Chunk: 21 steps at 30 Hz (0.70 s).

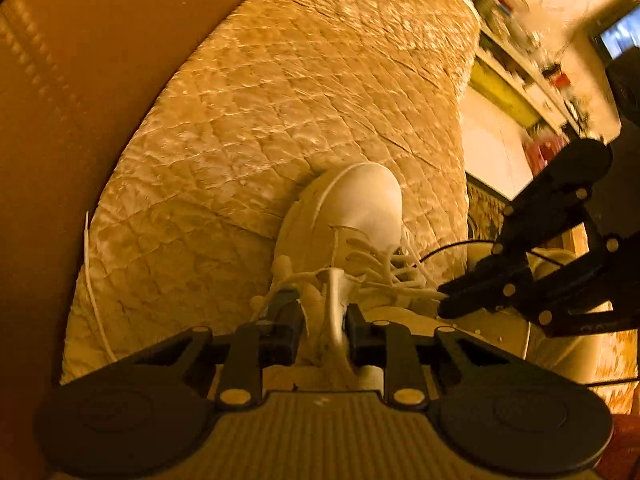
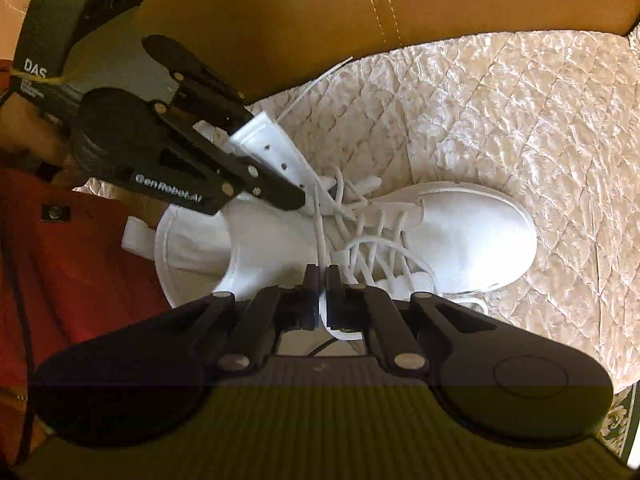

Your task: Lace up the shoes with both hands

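A white lace-up shoe (image 1: 352,200) (image 2: 460,232) lies on a quilted cover, toe pointing away from both grippers. In the left wrist view my left gripper (image 1: 320,306) stands narrowly open with the shoe's upright eyelet flap (image 1: 335,296) between its fingers; a gap shows on the left side. From the right wrist view the left gripper (image 2: 274,156) straddles that same flap (image 2: 276,148). My right gripper (image 2: 323,276) is shut on a white lace (image 2: 318,236) that runs up to the top eyelets. It also shows at the right as the right gripper (image 1: 444,300), pinching the lace (image 1: 400,284).
The cream quilted cover (image 2: 520,120) spreads around the shoe, with a tan leather backrest (image 2: 300,20) behind it. A loose lace (image 1: 90,280) trails over the cover's left edge. Shelves (image 1: 520,60) stand far right. A person's red garment (image 2: 80,260) fills the near left.
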Each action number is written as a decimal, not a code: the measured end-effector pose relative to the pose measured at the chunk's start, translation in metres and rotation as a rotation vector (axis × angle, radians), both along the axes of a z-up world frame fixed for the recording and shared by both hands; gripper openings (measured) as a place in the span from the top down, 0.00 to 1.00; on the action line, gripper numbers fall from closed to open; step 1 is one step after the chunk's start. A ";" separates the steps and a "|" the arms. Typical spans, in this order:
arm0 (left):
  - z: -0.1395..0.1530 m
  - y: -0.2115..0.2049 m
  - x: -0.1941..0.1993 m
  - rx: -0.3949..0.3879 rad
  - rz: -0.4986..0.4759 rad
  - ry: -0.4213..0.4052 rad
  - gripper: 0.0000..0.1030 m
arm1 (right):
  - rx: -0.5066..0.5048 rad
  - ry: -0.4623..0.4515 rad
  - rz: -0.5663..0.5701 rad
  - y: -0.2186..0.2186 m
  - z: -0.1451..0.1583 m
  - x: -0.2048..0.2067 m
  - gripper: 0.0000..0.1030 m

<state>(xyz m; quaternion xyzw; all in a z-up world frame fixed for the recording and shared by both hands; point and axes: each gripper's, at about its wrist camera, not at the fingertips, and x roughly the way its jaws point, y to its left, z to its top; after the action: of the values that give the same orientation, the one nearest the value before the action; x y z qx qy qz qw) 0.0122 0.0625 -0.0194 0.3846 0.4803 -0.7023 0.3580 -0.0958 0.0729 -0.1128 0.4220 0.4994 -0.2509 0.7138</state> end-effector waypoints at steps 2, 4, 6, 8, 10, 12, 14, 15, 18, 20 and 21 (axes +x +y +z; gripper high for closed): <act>-0.002 0.001 0.003 0.004 0.020 0.018 0.75 | 0.021 0.016 0.006 -0.003 -0.001 0.003 0.94; -0.002 0.001 0.005 0.005 0.031 0.031 0.75 | 0.046 0.035 0.015 -0.007 -0.003 0.007 0.94; -0.003 0.002 0.007 0.003 0.045 0.041 0.75 | 0.074 0.063 0.048 -0.013 -0.005 0.014 0.94; -0.004 0.003 0.010 0.001 0.061 0.053 0.75 | 0.111 0.093 0.065 -0.020 -0.007 0.021 0.94; -0.005 0.003 0.013 0.003 0.071 0.066 0.75 | 0.135 0.111 0.068 -0.026 -0.009 0.026 0.94; -0.006 0.004 0.015 0.004 0.073 0.076 0.75 | 0.153 0.132 0.082 -0.028 -0.011 0.031 0.94; -0.007 0.004 0.017 0.007 0.075 0.086 0.75 | 0.169 0.152 0.098 -0.029 -0.014 0.036 0.94; -0.007 0.003 0.017 0.007 0.076 0.091 0.75 | 0.178 0.163 0.101 -0.030 -0.015 0.038 0.94; -0.008 0.002 0.021 0.006 0.081 0.107 0.75 | 0.203 0.202 0.086 -0.034 -0.021 0.040 0.93; -0.009 0.001 0.022 0.004 0.076 0.115 0.75 | 0.213 0.238 0.088 -0.034 -0.026 0.041 0.93; -0.009 0.001 0.022 0.001 0.072 0.118 0.75 | 0.212 0.237 0.089 -0.033 -0.027 0.041 0.93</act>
<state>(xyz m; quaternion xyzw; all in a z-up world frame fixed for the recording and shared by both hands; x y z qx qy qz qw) 0.0344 0.0638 -0.0288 0.3253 0.5145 -0.7101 0.3538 -0.0545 0.0395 -0.1395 0.4399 0.6219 -0.2127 0.6119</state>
